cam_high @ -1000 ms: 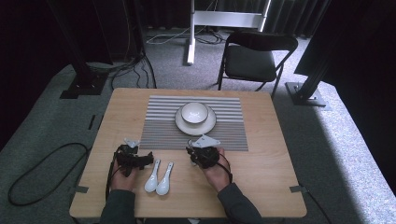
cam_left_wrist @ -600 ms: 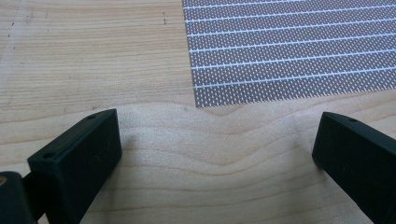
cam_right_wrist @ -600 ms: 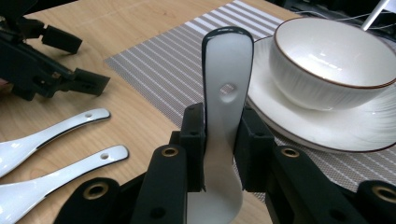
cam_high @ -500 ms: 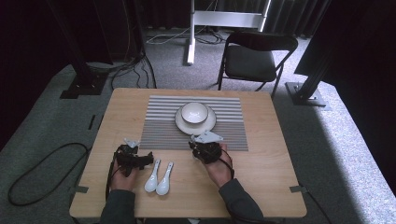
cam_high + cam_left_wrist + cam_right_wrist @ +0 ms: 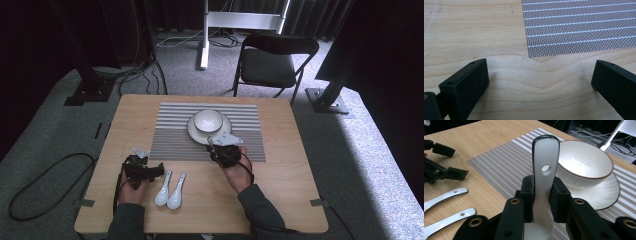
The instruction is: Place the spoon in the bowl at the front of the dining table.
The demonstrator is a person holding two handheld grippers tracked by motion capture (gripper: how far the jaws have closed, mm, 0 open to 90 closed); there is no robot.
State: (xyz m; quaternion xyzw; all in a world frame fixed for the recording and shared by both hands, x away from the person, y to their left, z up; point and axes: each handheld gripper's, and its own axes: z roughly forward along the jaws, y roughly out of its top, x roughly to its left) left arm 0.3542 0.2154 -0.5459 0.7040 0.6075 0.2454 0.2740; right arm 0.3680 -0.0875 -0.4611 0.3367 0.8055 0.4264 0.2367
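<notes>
My right gripper (image 5: 543, 187) is shut on a white ceramic spoon (image 5: 545, 157), whose handle with its hole sticks up between the jaws. In the high view this gripper (image 5: 216, 146) hovers over the near edge of the striped placemat (image 5: 170, 135), just in front of the white bowl (image 5: 208, 120) on its plate (image 5: 195, 131). The bowl (image 5: 586, 162) looks empty. My left gripper (image 5: 158, 169) rests low at the table's front left, open, with bare wood between its jaws (image 5: 540, 75). Two more white spoons (image 5: 163, 190) (image 5: 176, 191) lie just right of it.
A black folding chair (image 5: 272, 60) stands beyond the wooden table's (image 5: 290, 165) far edge. A white metal stand (image 5: 205, 35) and cables are on the floor behind. A cable (image 5: 45, 185) loops on the carpet at the left.
My right gripper has shifted a little away from me toward the bowl and slightly up, spoon still gripped. The left gripper has stayed put.
</notes>
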